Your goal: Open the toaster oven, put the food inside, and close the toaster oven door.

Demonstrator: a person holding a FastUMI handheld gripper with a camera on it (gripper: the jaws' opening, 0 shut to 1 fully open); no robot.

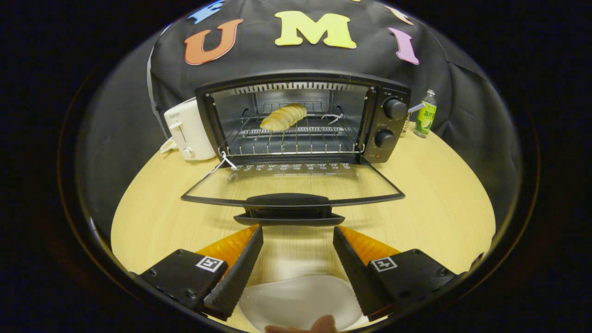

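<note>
A black toaster oven (pixel 300 120) stands on the round wooden table (pixel 439 203), its glass door (pixel 291 182) folded down flat towards me. The door's black handle (pixel 289 208) lies just ahead of my fingertips. On the wire rack (pixel 296 136) inside rests a pale yellow ridged bread roll (pixel 283 117), towards the back left. My gripper (pixel 298 236) is open, its fingers spread apart with nothing between them, hovering above the table. Beneath the fingers lies a white plate (pixel 300 303).
A white pop-up toaster (pixel 187 129) stands left of the oven. A green drink bottle (pixel 425 113) stands to the oven's right, near the table's far edge. A person's fingertip (pixel 319 326) touches the plate's near rim. Two knobs (pixel 393 122) sit on the oven's right panel.
</note>
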